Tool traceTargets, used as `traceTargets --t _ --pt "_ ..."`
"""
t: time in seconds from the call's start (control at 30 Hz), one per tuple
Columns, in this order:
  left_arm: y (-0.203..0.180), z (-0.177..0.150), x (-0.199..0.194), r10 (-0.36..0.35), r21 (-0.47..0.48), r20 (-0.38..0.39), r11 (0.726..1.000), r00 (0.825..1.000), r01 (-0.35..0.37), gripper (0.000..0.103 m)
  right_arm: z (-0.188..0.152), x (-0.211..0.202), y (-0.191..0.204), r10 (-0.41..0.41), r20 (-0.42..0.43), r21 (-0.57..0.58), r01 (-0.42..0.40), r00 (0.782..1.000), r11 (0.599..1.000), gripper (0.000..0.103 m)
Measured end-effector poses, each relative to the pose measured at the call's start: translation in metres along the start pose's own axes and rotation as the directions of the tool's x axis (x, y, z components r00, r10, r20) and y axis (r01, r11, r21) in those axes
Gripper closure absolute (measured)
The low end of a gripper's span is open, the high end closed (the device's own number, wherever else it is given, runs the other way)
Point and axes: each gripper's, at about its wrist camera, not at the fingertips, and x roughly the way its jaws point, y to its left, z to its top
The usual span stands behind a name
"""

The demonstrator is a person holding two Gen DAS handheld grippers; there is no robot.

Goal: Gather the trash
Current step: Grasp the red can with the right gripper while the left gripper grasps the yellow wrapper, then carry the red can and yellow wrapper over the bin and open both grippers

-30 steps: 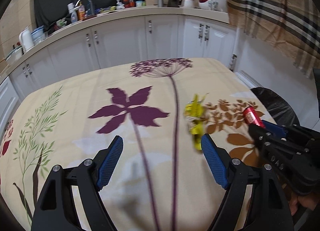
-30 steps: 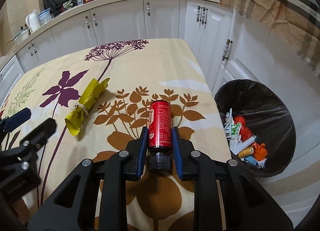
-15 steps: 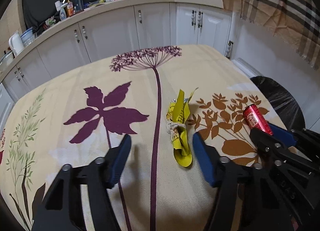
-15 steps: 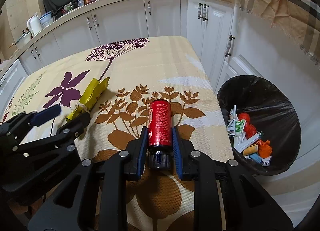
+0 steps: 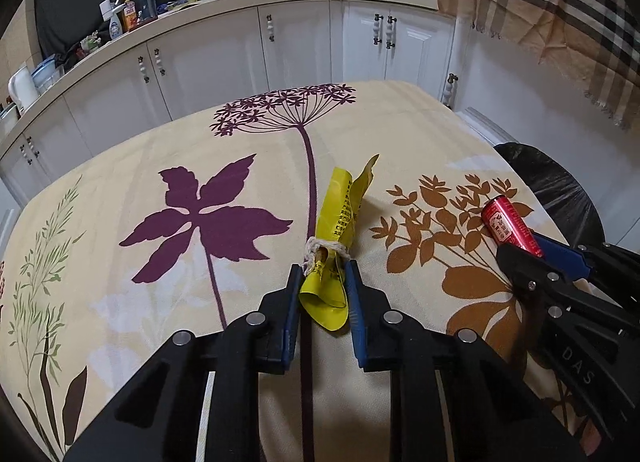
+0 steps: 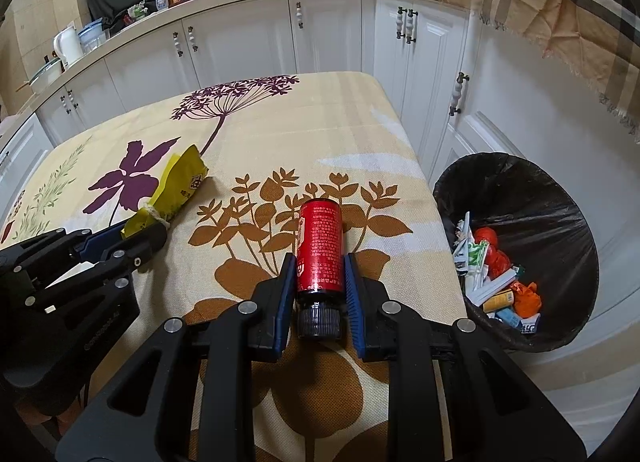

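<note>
Trash on the table: a yellow wrapper (image 5: 340, 222) tied with string, and a red bottle (image 6: 319, 250) with a black cap. Landmark for all places: the bin (image 6: 560, 198), black-lined, standing off the table's right edge and already holding mixed scraps.

Left gripper (image 5: 322, 282): jaws have just been closing; the blue pads now pinch the near end of the wrapper, just below the string knot. The rest of the wrapper lies on the tablecloth (image 5: 240, 150), pointing away from the gripper. It is the item farther from the bin.

Right gripper (image 6: 319, 274): jaws clamped on the bottle's lower body, cap toward the camera. Bottle lies flat on the cloth, near the table edge closest to the bin.

Risks, as judged:
- The wrapper is thin and crumpled, and only its tail is pinched. It may slide out on lifting, or the loose end may droop and catch the cloth.
- The bottle is round and smooth, held near one end; it may pivot or roll between the pads.
- The wrapper must cross past the right gripper to reach the bin, so the two tools could collide.
- A release short of the rim drops trash on the floor.
</note>
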Motion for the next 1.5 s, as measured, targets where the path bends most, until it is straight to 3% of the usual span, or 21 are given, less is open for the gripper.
traceTargets --t 0.6,0.87,1.2,1.5 --pt "0.001 -0.001 -0.036 0.024 -0.014 0.109 1.0 0.994 -0.023 0.081 -0.003 -0.017 -0.003 -0.016 0.057 0.004 0.016 0.998 1.0 0.08" --pt "-0.005 0.003 -0.055 0.022 -0.015 0.168 1.0 0.985 -0.02 0.081 -0.002 -0.045 -0.021 -0.043 0.131 0.041 0.038 0.99 0.998 0.08" --pt "-0.025 0.01 -0.076 -0.005 0.003 0.242 1.0 0.97 0.005 0.081 0.002 -0.088 -0.061 -0.127 0.26 0.111 0.101 0.957 0.989 0.08" --pt "-0.062 0.026 -0.082 -0.072 0.065 0.298 0.996 0.952 0.055 0.081 0.008 -0.104 -0.101 -0.226 0.306 0.18 0.177 0.925 0.968 0.08"
